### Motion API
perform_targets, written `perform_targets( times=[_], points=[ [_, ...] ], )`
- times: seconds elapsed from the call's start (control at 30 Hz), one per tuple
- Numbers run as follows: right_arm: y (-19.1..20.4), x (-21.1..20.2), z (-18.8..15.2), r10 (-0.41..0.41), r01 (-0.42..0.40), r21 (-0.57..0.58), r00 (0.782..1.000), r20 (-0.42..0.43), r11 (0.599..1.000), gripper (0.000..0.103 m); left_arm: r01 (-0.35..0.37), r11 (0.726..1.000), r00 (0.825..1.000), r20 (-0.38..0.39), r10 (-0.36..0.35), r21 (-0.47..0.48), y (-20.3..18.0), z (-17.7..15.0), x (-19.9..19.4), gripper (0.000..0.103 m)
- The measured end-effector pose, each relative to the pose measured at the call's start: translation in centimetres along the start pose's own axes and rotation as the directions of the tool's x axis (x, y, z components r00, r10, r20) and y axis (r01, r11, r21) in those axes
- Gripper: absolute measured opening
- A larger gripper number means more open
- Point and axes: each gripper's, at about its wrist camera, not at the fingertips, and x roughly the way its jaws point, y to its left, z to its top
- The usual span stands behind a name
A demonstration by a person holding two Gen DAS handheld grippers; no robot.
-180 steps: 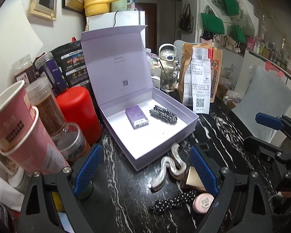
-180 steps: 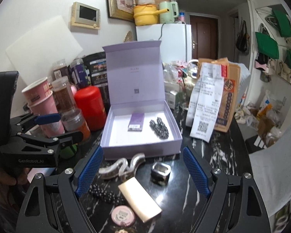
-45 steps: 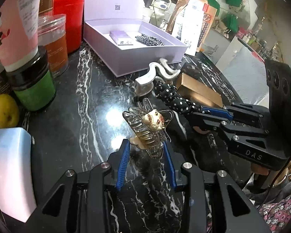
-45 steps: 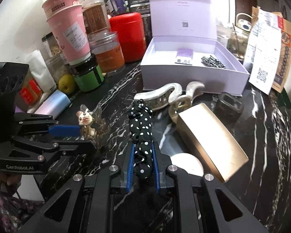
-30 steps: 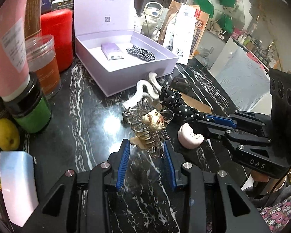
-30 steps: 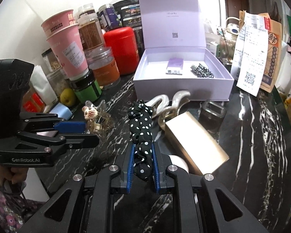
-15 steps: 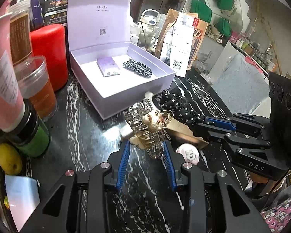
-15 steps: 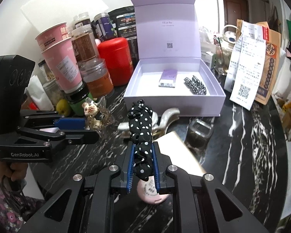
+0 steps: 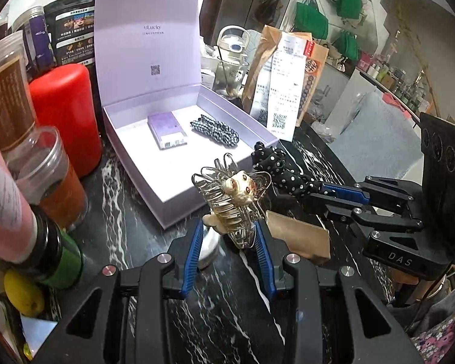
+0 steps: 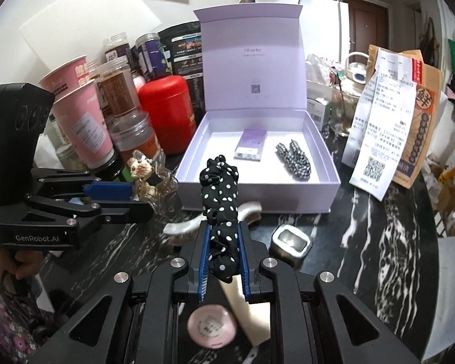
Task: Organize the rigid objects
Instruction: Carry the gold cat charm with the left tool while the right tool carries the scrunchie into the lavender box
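Note:
My left gripper [image 9: 230, 230] is shut on a clear claw hair clip with a small animal figure [image 9: 235, 197], held above the black marble table, just short of the open lilac box [image 9: 179, 188]. My right gripper [image 10: 223, 236] is shut on a black polka-dot hair clip [image 10: 220, 194], also held up before the box [image 10: 257, 195]. The box holds a small purple packet [image 10: 251, 144] and a checked hair clip [image 10: 294, 155]. Each gripper shows in the other's view: the right one [image 9: 327, 189] and the left one [image 10: 127, 195].
On the table lie a silver wavy clip [image 10: 191, 226], a gold flat case [image 9: 297, 236], a pink round compact [image 10: 211, 329] and a small square metal item [image 10: 291, 244]. Jars, pink cups and a red canister [image 10: 166, 115] crowd the left. A paper bag with receipt [image 10: 388, 139] stands right.
Both grippers have risen and moved forward toward the lilac box, each still holding its clip. The box now looks closer and larger in both views.

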Motion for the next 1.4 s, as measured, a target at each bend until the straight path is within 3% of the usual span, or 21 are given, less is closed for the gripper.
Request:
perform_targets(
  times=[0.83,1.0,1.4],
  points=[
    [-3.7,1.0,6.7,-0.046,0.048,-0.031,0.996,0.070,0.998,0.017,-0.033,0.999,0.996,0.084,0.031,0.024,1.3,7.8,1.6,0.034],
    [-4.5,1.1,8.1,-0.041,0.046,-0.046,0.995,0.092,0.998,0.017,-0.066,0.998,0.995,0.083,0.063,0.025,1.6,9.7,2.2,0.034],
    [-7.3,2.7,11.9,-0.074,0.076,-0.012,0.990,0.124,0.997,0.017,-0.051,0.998,0.989,0.141,0.047,0.028,2.6,14.0,3.0,0.034]
  ],
)
